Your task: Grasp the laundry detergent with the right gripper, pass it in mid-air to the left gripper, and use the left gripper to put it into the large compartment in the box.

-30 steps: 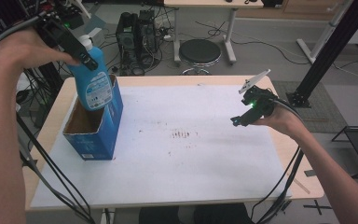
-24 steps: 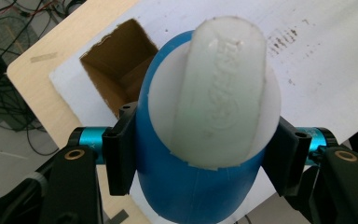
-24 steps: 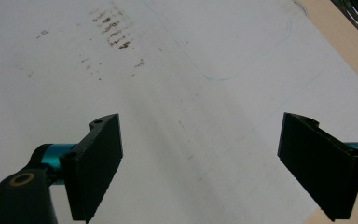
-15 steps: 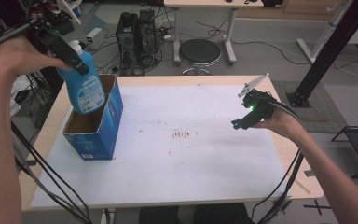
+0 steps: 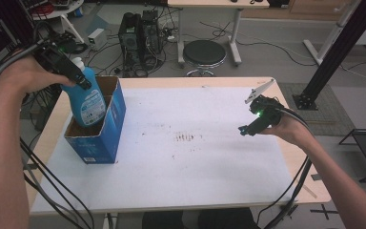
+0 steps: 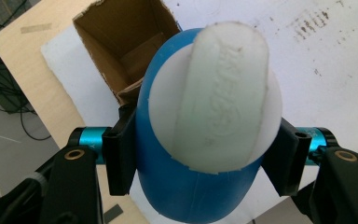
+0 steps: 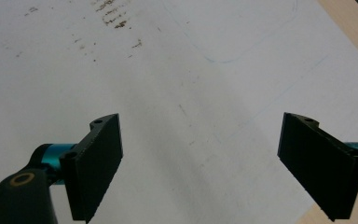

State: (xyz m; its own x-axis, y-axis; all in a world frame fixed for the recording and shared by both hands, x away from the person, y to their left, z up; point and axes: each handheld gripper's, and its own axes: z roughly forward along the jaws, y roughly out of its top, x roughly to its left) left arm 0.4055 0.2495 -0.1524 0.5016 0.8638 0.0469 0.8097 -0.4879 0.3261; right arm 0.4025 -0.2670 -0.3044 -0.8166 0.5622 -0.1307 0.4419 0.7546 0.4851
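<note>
My left tongs [image 5: 78, 81] grip the bottle [image 5: 88, 98] just under its white cap, its long axis hanging nearly upright below them with the base already inside the open box [image 5: 109, 124]. So the way on is straight down. My right tongs [image 5: 244, 130] gape empty over the worktop [image 5: 195, 162], well off to the side.
</note>
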